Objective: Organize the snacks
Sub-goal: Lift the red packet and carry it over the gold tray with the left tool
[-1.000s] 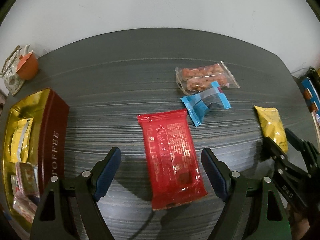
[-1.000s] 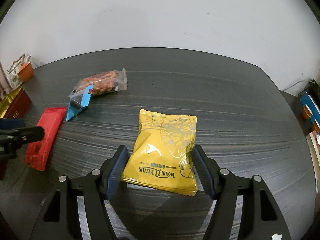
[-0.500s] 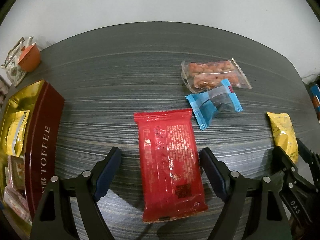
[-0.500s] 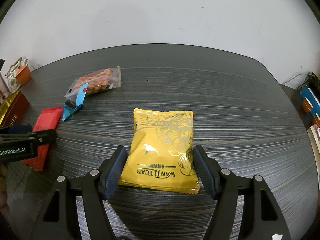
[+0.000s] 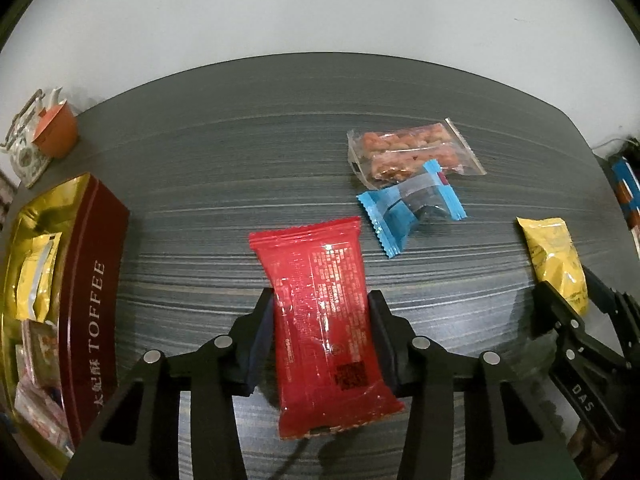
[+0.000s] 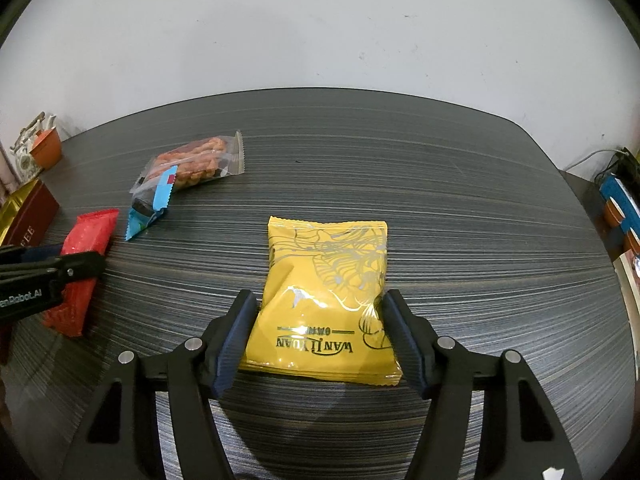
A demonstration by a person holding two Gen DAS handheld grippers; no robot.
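My left gripper is shut on a red snack packet, its pads pressing both long sides. The packet also shows in the right wrist view. My right gripper is shut on a yellow snack bag, which dents at the right pad; the bag also shows in the left wrist view. A blue-wrapped candy and a clear bag of orange snacks lie on the dark table beyond. The open toffee tin stands at the left.
The tin holds several small packets. An orange cup and a patterned pot stand at the table's far left corner. Books and cables lie off the table's right edge. A white wall is behind.
Both grippers have closed: the left on the red packet, the right on the yellow bag.
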